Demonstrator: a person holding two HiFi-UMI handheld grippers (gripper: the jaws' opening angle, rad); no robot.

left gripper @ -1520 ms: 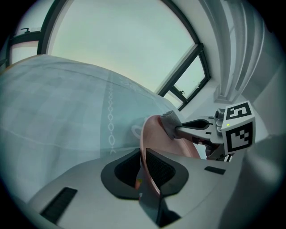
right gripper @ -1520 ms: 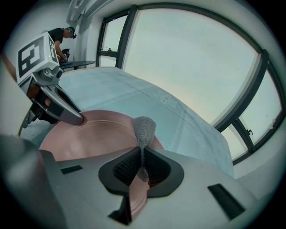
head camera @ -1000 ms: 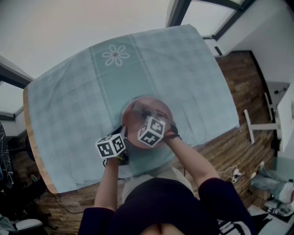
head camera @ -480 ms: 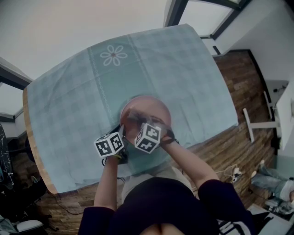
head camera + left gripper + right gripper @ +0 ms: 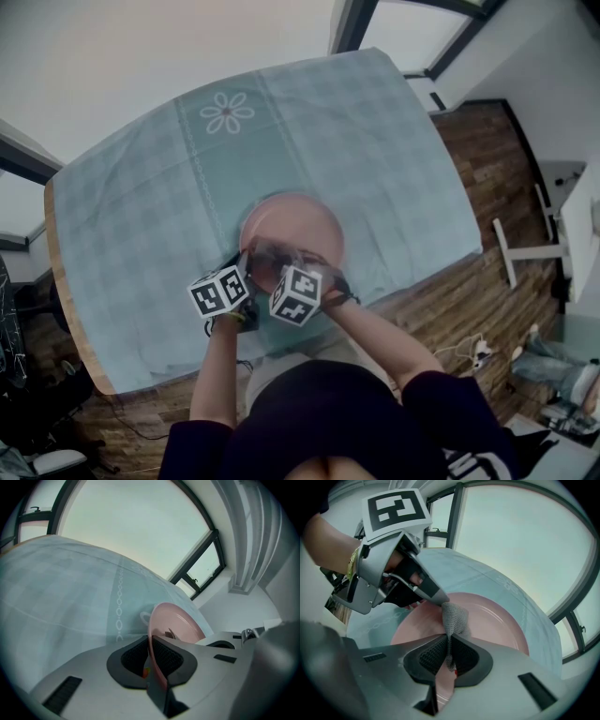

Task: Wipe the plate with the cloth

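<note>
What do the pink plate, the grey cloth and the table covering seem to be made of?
The plate looks like glazed ceramic or melamine: smooth, pink, softly glossy, with a thin rigid rim. The cloth is a grey matte textile with a fine knitted mesh. The table covering seems fabric, pale checked with a flower motif, though possibly coated.

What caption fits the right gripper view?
Right gripper holds a grey cloth over the pink plate; left gripper clamps its rim.
</note>
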